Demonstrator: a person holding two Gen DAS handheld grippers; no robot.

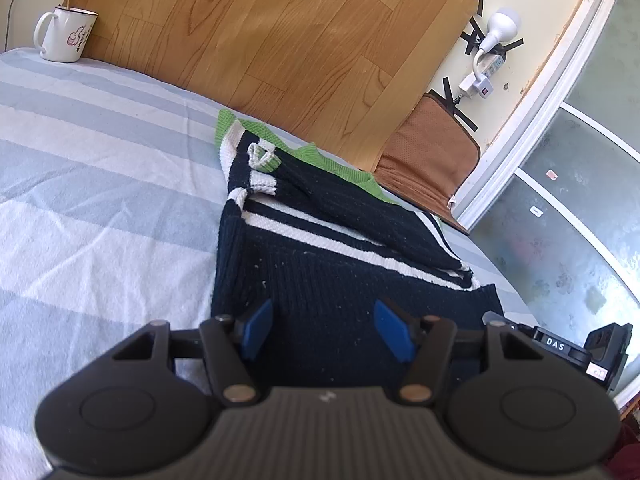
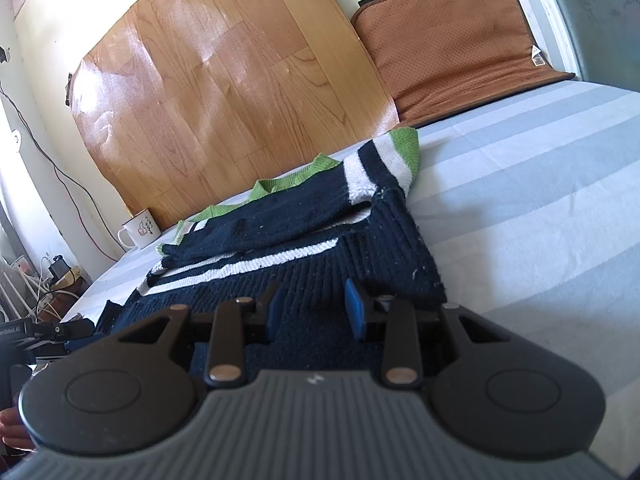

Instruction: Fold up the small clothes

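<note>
We are partway through the fold: the sleeves of the sweater (image 1: pixel 320 280) already lie crossed over its body, and what seems left is to bring the near hem up and over toward the collar. Our left gripper (image 1: pixel 324 330) hovers over the near hem with its blue pads set moderately wide, dark knit showing in the gap between them but nothing pinched as far as we can tell. Our right gripper (image 2: pixel 314 308) sits at the same hem toward the garment's other side, its jaws narrower yet apart, and again we see no cloth clamped. The next move, as we judge it, calls for both grippers to dip to the hem edge just ahead of the fingertips, close on it at matching spots, then lift and carry it forward evenly so the fold lands square.

The sweater lies directly ahead of both grippers on the striped bedcover (image 1: pixel 100 184), stretching away from us. It is a navy ribbed knit with white bands and a green collar and trim at the far end. It looks thick and soft, with pale lint specks.
</note>
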